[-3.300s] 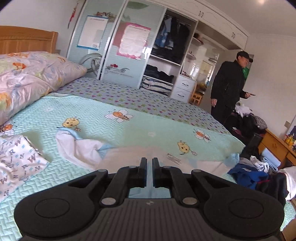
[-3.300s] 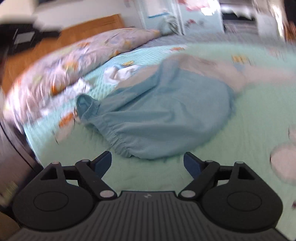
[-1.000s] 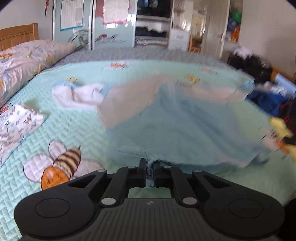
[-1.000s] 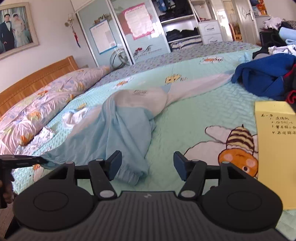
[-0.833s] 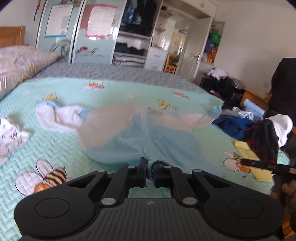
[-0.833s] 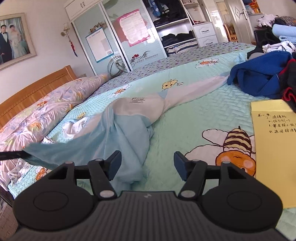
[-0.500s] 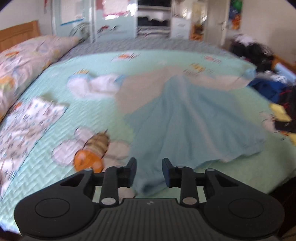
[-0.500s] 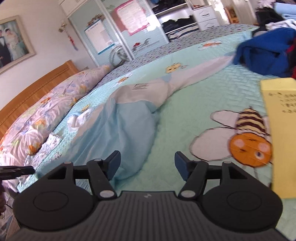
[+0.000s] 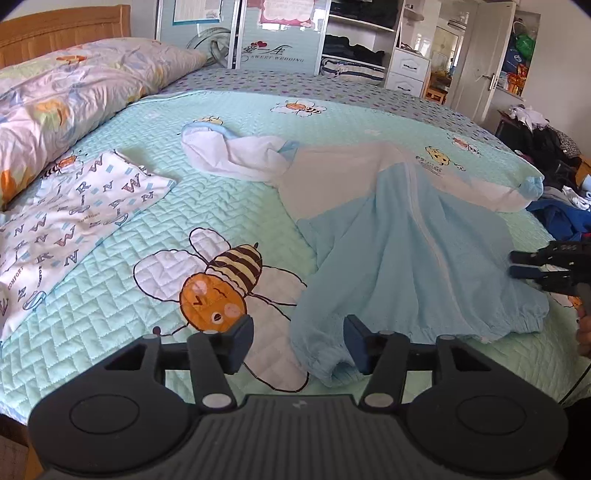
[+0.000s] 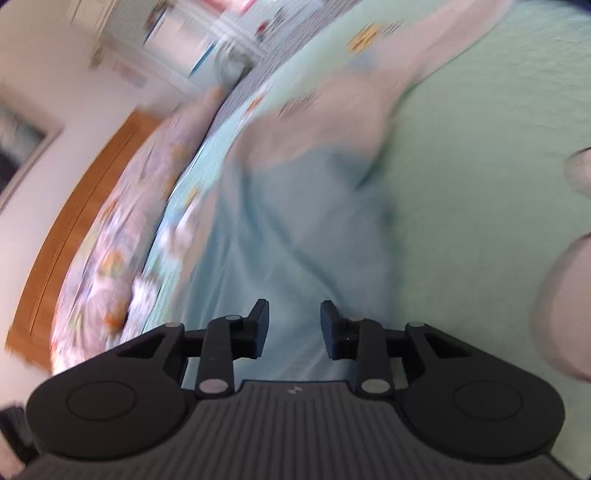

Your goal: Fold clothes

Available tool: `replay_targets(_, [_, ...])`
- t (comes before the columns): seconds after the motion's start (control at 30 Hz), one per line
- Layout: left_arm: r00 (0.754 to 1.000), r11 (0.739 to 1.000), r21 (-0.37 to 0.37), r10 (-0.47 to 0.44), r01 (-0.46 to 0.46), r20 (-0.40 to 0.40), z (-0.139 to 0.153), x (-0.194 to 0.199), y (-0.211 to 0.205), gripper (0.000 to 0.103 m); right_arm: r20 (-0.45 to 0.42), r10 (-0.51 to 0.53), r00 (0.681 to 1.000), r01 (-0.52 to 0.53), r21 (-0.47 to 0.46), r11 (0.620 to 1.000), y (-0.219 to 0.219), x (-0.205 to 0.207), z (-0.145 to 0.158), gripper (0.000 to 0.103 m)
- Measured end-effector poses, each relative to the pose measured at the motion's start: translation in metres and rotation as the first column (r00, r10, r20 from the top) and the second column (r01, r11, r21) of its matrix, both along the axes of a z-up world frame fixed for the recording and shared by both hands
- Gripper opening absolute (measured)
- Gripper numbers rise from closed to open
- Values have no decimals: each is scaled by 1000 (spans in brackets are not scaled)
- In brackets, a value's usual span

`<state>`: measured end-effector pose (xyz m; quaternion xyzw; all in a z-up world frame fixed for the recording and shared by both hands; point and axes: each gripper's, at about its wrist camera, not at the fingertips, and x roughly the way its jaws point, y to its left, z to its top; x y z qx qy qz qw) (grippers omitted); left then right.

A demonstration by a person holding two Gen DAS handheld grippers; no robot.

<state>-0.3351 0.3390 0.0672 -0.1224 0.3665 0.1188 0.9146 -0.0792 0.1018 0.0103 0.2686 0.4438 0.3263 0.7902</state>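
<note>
Folding barely begun: blue-and-white jacket (image 9: 410, 236) lies unfolded ahead of both empty tongs, left gripper (image 9: 299, 341) just opened, right gripper (image 10: 294, 328) narrowing.

Thin matt cloth jacket (image 9: 406, 236), quilted stitched bedspread (image 9: 129, 314), glossy wooden headboard (image 9: 62, 27), matt plastic left gripper (image 9: 298, 341)

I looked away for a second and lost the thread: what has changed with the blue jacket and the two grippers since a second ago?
The left gripper, shut on the light blue jacket hem a second ago, has just opened and let it go; the hem now lies on the quilt. The right gripper has been closing over the jacket, not yet pinching. The letter-print cloth stayed put.
</note>
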Motion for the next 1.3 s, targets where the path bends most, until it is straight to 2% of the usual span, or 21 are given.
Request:
replay_targets(0.07, [1000, 1000, -15, -11, 12, 16, 0, 5, -2, 57, -36, -72, 997, 73, 52, 996, -27, -6, -1, 53])
replay_targets(0.1, [1000, 1000, -22, -19, 19, 23, 0, 8, -4, 58, -65, -101, 993, 106, 86, 991, -41, -9, -4, 67])
replay_targets(0.2, [998, 998, -36, -55, 57, 34, 3, 18, -16, 60, -170, -104, 980, 138, 202, 970, -63, -16, -23, 69])
replay_targets(0.23, [997, 997, -35, -73, 74, 38, 5, 21, -22, 60, -181, -101, 978, 140, 221, 965, -65, -17, -26, 69])
replay_targets(0.3, [993, 993, -24, -112, 113, 44, 10, 31, -35, 64, -181, -96, 979, 135, 221, 966, -60, -18, -28, 69])
replay_targets(0.37, [985, 986, 1, -165, 165, 51, 15, 41, -52, 67, -186, -46, 982, 88, 227, 970, -47, -15, -28, 70])
replay_targets(0.43, [973, 973, 53, -226, 224, 46, 21, 50, -74, 69, -195, -14, 981, 57, 217, 974, -35, -11, -28, 70])
replay_targets(0.47, [967, 965, 90, -251, 247, 38, 22, 54, -85, 74, -202, -17, 979, 58, 202, 978, -31, -9, -27, 70])
replay_targets(0.5, [962, 955, 126, -273, 268, 28, 23, 56, -96, 78, -211, -14, 977, 56, 193, 980, -27, -6, -26, 70])
replay_targets(0.6, [943, 925, 195, -333, 327, -4, 21, 62, -124, 80, -226, 22, 974, 23, 193, 981, -16, -1, -20, 71])
replay_targets(0.7, [914, 884, 239, -404, 402, -43, 16, 66, -150, 81, -259, 56, 964, 19, 278, 960, -15, 2, -20, 73])
replay_targets(0.8, [879, 829, 297, -468, 473, -92, 8, 71, -178, 83, -292, 85, 953, 41, 401, 915, -19, 8, -19, 73])
replay_targets(0.87, [852, 779, 357, -510, 516, -118, 3, 74, -196, 83, -280, 122, 952, 13, 435, 900, -13, 14, -13, 74])
replay_targets(0.93, [836, 748, 389, -534, 537, -127, 1, 76, -209, 83, -261, 154, 953, -23, 444, 896, -5, 20, -6, 74])
replay_targets(0.97, [832, 745, 389, -541, 542, -124, 1, 76, -212, 84, -245, 163, 956, -43, 432, 901, 0, 23, -1, 74])
replay_targets(1.07, [833, 757, 368, -541, 541, -112, 3, 76, -214, 87, -218, 204, 955, -99, 413, 905, 21, 31, 7, 75])
replay_targets(1.13, [844, 772, 355, -524, 527, -114, 3, 75, -211, 88, -219, 234, 947, -127, 416, 901, 36, 38, 5, 77])
replay_targets(1.3, [880, 826, 307, -461, 472, -112, 2, 76, -200, 88, -242, 228, 943, -100, 448, 889, 65, 61, -10, 80])
